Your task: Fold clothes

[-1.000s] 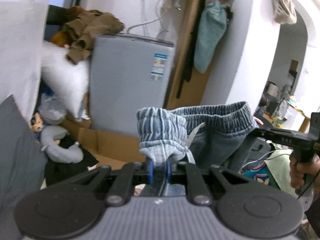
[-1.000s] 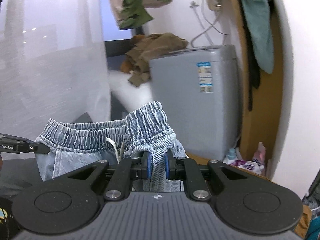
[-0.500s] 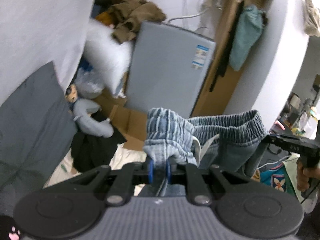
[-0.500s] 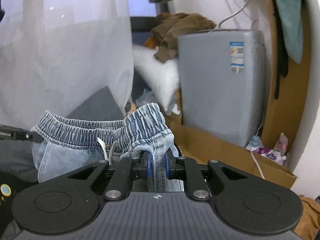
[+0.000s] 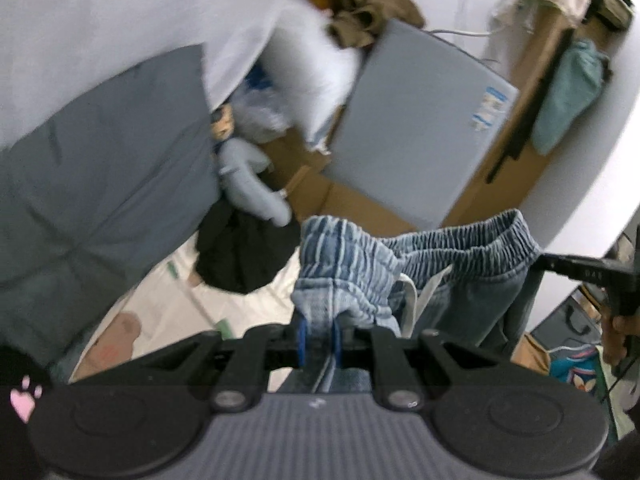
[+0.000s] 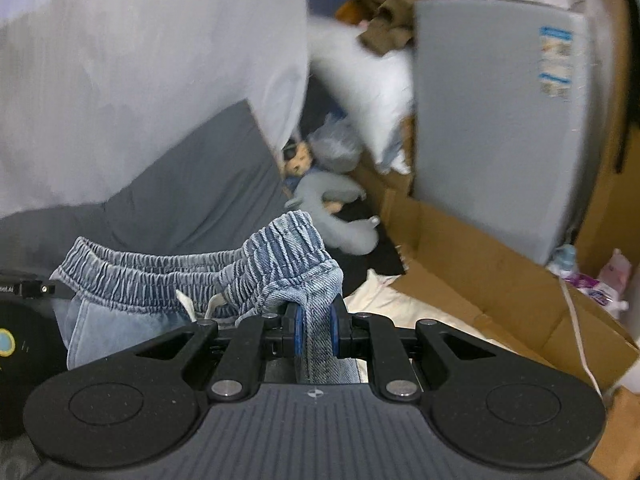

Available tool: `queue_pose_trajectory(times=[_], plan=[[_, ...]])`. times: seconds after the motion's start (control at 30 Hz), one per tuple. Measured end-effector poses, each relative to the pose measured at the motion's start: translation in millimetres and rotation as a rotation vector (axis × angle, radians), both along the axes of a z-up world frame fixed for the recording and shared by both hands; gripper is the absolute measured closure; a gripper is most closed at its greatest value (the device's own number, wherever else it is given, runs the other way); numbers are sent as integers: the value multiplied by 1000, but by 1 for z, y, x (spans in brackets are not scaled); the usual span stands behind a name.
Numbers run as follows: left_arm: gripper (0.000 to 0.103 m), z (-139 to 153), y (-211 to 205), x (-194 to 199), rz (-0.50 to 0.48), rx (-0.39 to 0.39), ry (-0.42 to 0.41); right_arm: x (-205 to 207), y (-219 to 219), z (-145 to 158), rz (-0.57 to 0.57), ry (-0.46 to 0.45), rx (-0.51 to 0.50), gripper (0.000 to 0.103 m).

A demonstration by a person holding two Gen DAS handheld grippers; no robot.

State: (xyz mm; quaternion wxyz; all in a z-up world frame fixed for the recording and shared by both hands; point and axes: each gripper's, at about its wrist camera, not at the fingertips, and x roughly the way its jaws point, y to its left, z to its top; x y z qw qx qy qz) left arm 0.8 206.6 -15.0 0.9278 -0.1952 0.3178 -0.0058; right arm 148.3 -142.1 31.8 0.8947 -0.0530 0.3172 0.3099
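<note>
A pair of light blue denim shorts (image 5: 460, 276) with a gathered elastic waistband hangs in the air between both grippers. My left gripper (image 5: 319, 338) is shut on one end of the waistband, which bunches above its blue pads. My right gripper (image 6: 316, 334) is shut on the other end of the shorts (image 6: 152, 276). In the left wrist view the right gripper's black finger (image 5: 580, 272) shows at the far right, held by a hand (image 5: 618, 338). A white drawstring (image 5: 412, 296) dangles from the waistband.
Below lies a grey bed cover (image 5: 92, 184) and a cream sheet (image 5: 160, 304) with a black garment (image 5: 240, 256) and a grey plush toy (image 6: 336, 208) on it. A grey washing machine (image 6: 500, 120), an open cardboard box (image 6: 480, 264) and a white curtain (image 6: 140, 60) stand behind.
Both grippers have sunk and tipped downward with the shorts still stretched between them; the bed and the plush toy have come into view, and the left wrist view has rolled.
</note>
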Motion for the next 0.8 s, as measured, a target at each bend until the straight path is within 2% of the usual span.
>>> queue_pose_trajectory(times=[0.1, 0.2, 0.33, 0.63, 0.8], plan=[[90, -25, 16, 0, 46, 7, 68, 20, 33, -21, 67, 11, -39, 90], [90, -49, 32, 1, 92, 13, 136, 44, 61, -48, 116, 49, -24, 91], [90, -72, 47, 6, 159, 9, 191, 68, 99, -92, 202, 100, -41, 90], [90, -172, 87, 35, 264, -32, 341, 127, 164, -208, 353, 152, -110, 90], [90, -218, 100, 53, 260, -20, 383, 158, 194, -260, 390, 182, -157, 90]])
